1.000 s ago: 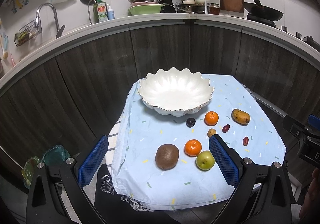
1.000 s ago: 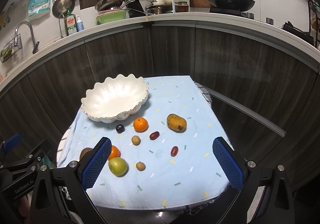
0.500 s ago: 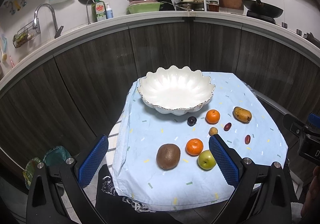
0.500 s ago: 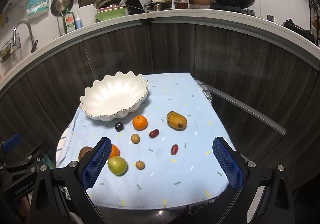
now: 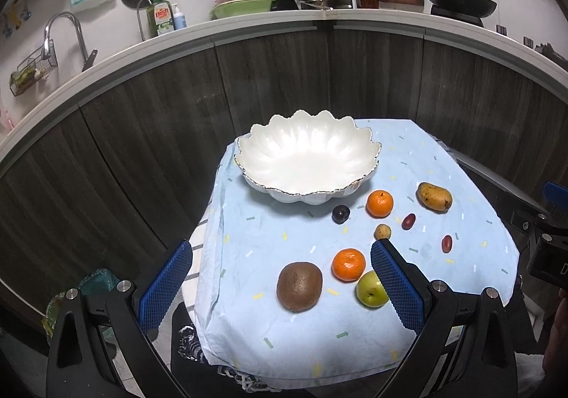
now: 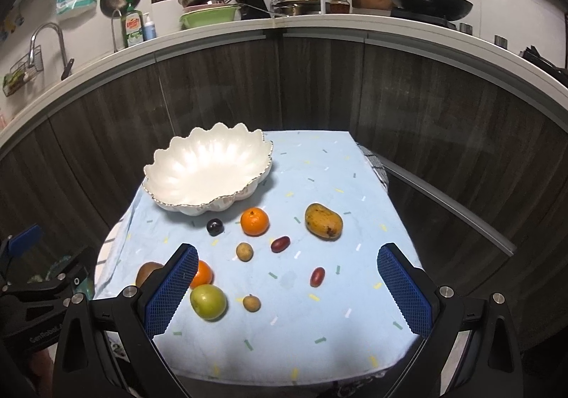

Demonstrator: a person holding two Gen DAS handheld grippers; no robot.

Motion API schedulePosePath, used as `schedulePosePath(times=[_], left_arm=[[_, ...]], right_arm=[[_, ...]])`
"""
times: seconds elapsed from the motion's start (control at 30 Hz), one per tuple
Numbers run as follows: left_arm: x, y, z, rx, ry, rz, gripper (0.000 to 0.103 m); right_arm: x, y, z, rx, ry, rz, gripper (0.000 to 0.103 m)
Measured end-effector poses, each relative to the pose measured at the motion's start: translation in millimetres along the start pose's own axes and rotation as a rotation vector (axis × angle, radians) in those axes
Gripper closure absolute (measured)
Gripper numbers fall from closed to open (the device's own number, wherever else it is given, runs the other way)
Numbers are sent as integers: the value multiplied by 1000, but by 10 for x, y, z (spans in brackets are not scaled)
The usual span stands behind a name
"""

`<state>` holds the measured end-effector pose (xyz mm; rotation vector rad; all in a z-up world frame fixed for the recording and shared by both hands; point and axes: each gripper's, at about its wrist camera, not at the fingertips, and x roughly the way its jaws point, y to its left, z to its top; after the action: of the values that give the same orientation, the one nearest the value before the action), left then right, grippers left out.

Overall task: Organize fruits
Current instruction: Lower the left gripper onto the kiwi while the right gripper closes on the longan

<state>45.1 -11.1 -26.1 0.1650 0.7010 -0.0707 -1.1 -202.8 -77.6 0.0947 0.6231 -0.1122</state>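
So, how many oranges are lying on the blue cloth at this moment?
2. One orange lies just in front of the white bowl, beside the dark plum. The other orange is near the front, between the kiwi and the green apple. None seems hidden.

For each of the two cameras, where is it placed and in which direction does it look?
Left wrist: on the left gripper, facing the white bowl and kiwi; its blue fingers show.
Right wrist: on the right gripper, facing the mango; its own fingers show.
Shared: bowl, fruits, blue tablecloth, kitchen counter; each glimpses the other gripper.
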Motion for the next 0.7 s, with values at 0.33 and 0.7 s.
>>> schedulePosePath(times=[0.33,0.7], left_arm=[[291,-34,-88,35,34,-5,1],[636,-69,-225,49,75,-31,1]], right_arm=[[250,114,-56,-71,6,8,1],[583,168,-198,-123,55,35,5]])
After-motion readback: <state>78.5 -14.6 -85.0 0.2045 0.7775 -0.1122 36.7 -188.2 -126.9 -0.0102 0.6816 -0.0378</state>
